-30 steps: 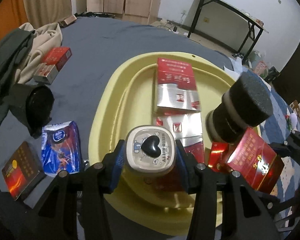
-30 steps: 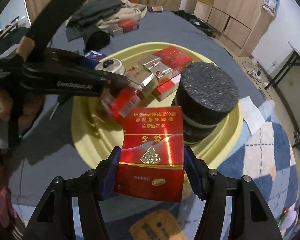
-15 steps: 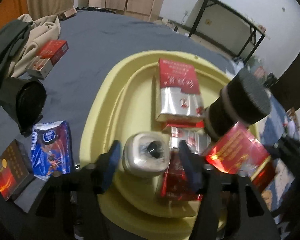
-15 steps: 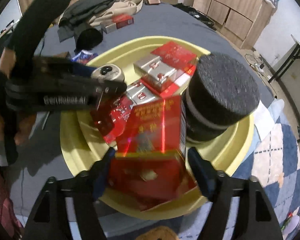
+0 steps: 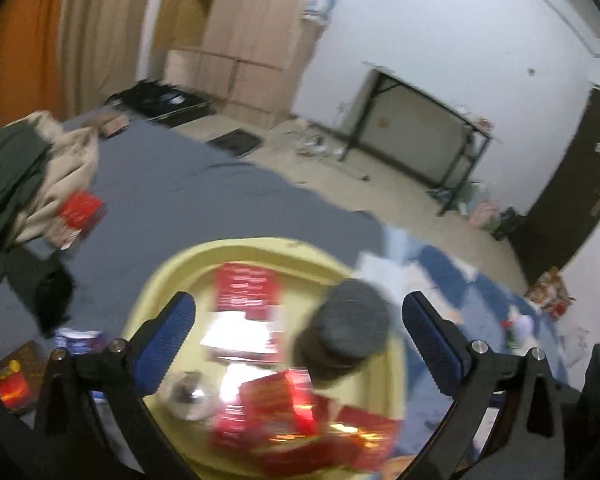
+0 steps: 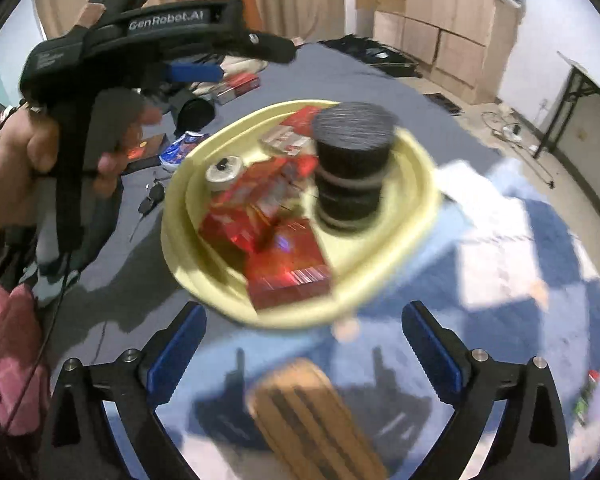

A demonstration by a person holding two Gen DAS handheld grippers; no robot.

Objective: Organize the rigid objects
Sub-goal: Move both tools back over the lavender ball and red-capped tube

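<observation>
A yellow tray (image 6: pixel 412 216) on the bed holds several red boxes (image 6: pixel 284 276), a round cream tin (image 6: pixel 222 174) and a black foam-topped cylinder (image 6: pixel 352 160). My right gripper (image 6: pixel 304 340) is open and empty, raised just in front of the tray. My left gripper (image 5: pixel 298 332) is open and empty above the tray (image 5: pixel 164 276), with the tin (image 5: pixel 190 396), red boxes (image 5: pixel 246 292) and cylinder (image 5: pixel 350 328) below it. The left gripper's body also shows in the right wrist view (image 6: pixel 152 28), held by a hand. Both views are motion-blurred.
On the grey bedspread left of the tray lie a blue packet (image 6: pixel 180 148), a dark box (image 5: pixel 14 376), a red box (image 5: pixel 80 212), a black cup (image 6: pixel 194 110), keys (image 6: pixel 150 200) and piled clothes (image 5: pixel 16 176). A wooden slatted object (image 6: pixel 312 412) lies near me.
My left gripper opened, left the cream tin in the tray and lifted away. My right gripper opened, left its red box at the tray's near edge and pulled back.
</observation>
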